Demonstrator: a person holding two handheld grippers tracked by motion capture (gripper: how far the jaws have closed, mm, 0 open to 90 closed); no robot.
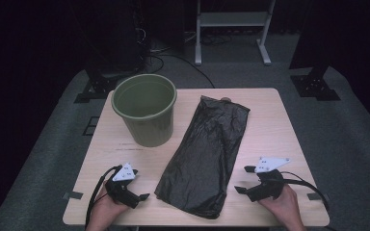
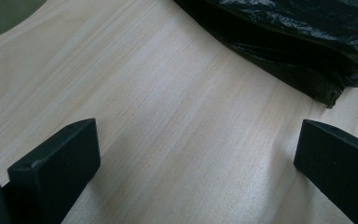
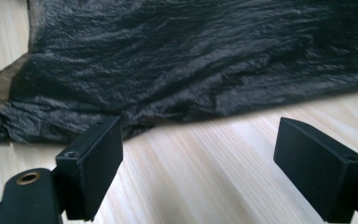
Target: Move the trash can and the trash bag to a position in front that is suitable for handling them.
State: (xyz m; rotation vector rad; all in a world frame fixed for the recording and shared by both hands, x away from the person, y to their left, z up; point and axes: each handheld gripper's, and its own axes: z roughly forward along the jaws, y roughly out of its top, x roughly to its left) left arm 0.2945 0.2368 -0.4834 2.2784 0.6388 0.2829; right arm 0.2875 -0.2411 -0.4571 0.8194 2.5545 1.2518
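Note:
A flat black plastic bag [image 1: 204, 154] lies lengthwise down the middle of the light wooden table [image 1: 270, 125]. To its left, near the far edge, an olive green bin [image 1: 145, 114] stands upright and looks empty. My left gripper [image 1: 142, 197] rests near the front left, open, jaws pointing right at the bag's near corner [image 2: 326, 88]. My right gripper [image 1: 243, 179] sits at the front right, open, jaws pointing left at the bag's edge [image 3: 177, 70]. Nothing lies between either pair of jaws; bare wood shows there.
Grey carpet surrounds the table. A white metal frame [image 1: 233, 29] and dark stands with cables [image 1: 106, 72] lie beyond the far edge. Bare tabletop [image 1: 279, 120] runs along the right of the bag.

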